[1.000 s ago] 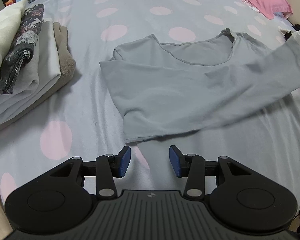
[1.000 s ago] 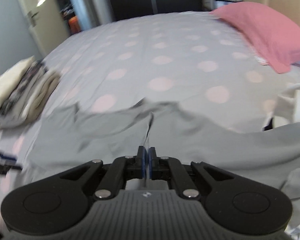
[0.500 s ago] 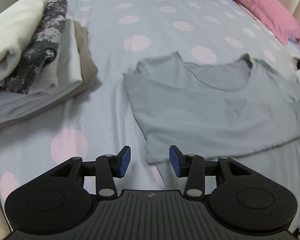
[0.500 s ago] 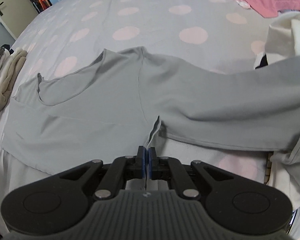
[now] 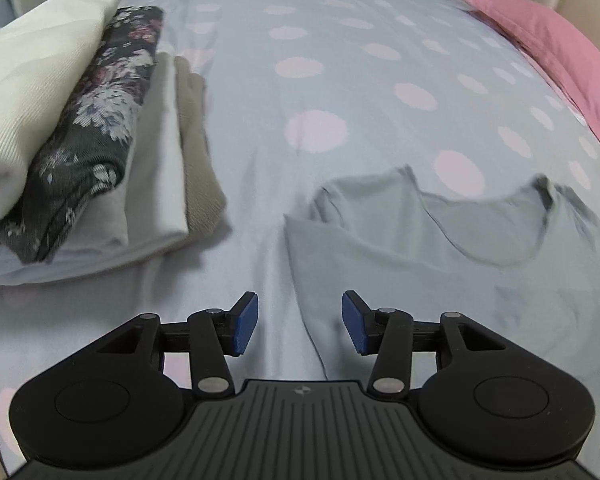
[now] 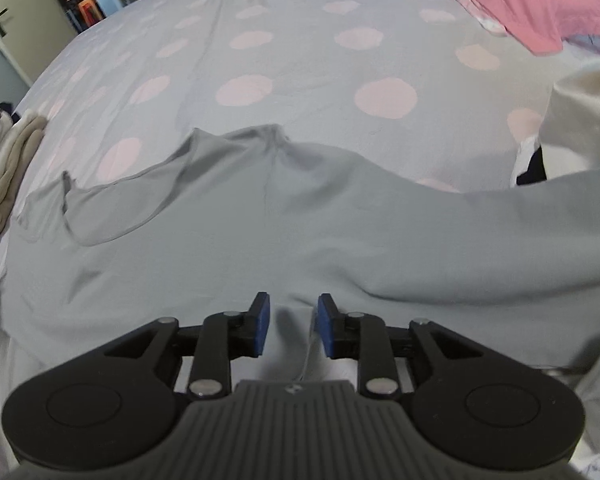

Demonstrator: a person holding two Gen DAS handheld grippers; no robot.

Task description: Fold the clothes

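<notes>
1. My right hand-held gripper (image 6: pixel 288 326) hangs over the near hem of the grey top (image 6: pixel 236 216); its jaws have just been opening and now stand apart, with a thin fold of the hem lying loose between the blue pads (image 6: pixel 261 326), neither pad pressing it.
2. My left hand-held gripper (image 5: pixel 298 326) is open, its jaws having just widened a little; nothing is held, and the grey top's side edge lies below the gap.
3. The grey top (image 5: pixel 440 256) lies spread flat on the bed (image 5: pixel 340 60), neckline away from me; one long sleeve (image 6: pixel 512 208) stretches out from its body.
4. To the side of the grey top opposite the sleeve, apart from it, sits a stack of folded clothes (image 5: pixel 80 128).
5. Beyond the grey top, at the bed's far corner, lies a pink pillow (image 5: pixel 548 44).
</notes>
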